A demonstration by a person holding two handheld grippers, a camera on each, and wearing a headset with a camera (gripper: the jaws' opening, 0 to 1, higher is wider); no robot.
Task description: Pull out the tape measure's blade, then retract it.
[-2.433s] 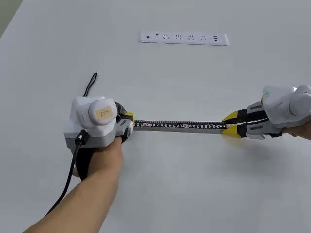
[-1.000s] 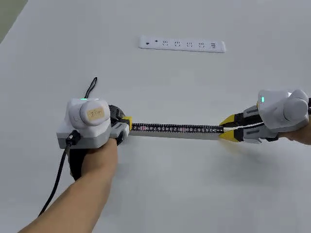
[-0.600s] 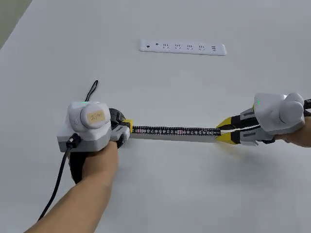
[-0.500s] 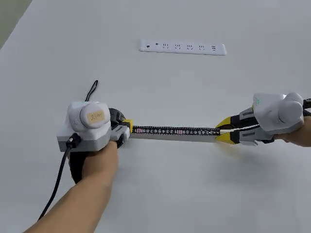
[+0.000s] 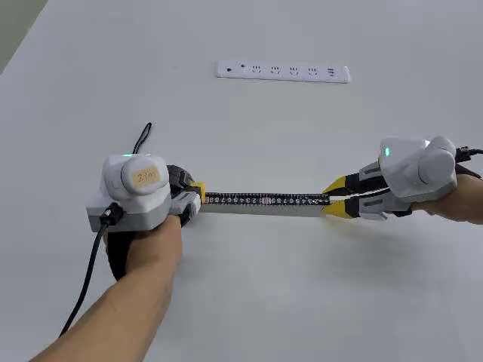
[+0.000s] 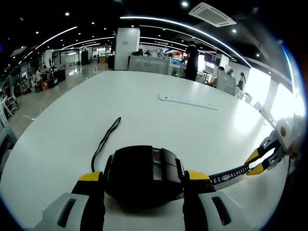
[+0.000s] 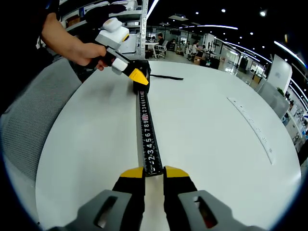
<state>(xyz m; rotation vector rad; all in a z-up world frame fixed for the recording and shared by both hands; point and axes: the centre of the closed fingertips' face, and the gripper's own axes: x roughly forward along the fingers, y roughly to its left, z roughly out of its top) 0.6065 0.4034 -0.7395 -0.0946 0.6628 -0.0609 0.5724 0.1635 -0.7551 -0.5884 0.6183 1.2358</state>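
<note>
Yellow-tipped, the right tongs (image 7: 154, 172) are pinched together on the free end of the blade (image 7: 147, 130), whose printed numbers run straight away from them to the black case (image 7: 141, 73) at its far end. That case sits clamped between the jaws of the left tongs (image 6: 144, 177), squeezed from both flanks, its mouth facing the right tongs. In the head view the blade's long axis lies side to side across the white worktop (image 5: 264, 302), spanning the gap between the two tongs; whether it rests on the surface or hangs just above it I cannot tell. So the case lies dead ahead of the right tongs along the blade: they hold the moving end, while the left tongs anchor. With the blade drawn out, I judge retraction is what remains, and it calls for the right tongs to travel along that same line toward the case, keeping the blade straight so that it feeds in without kinking. A thin black strap (image 5: 141, 134) trails from the case, and a white power strip (image 5: 283, 72) lies well beyond
</note>
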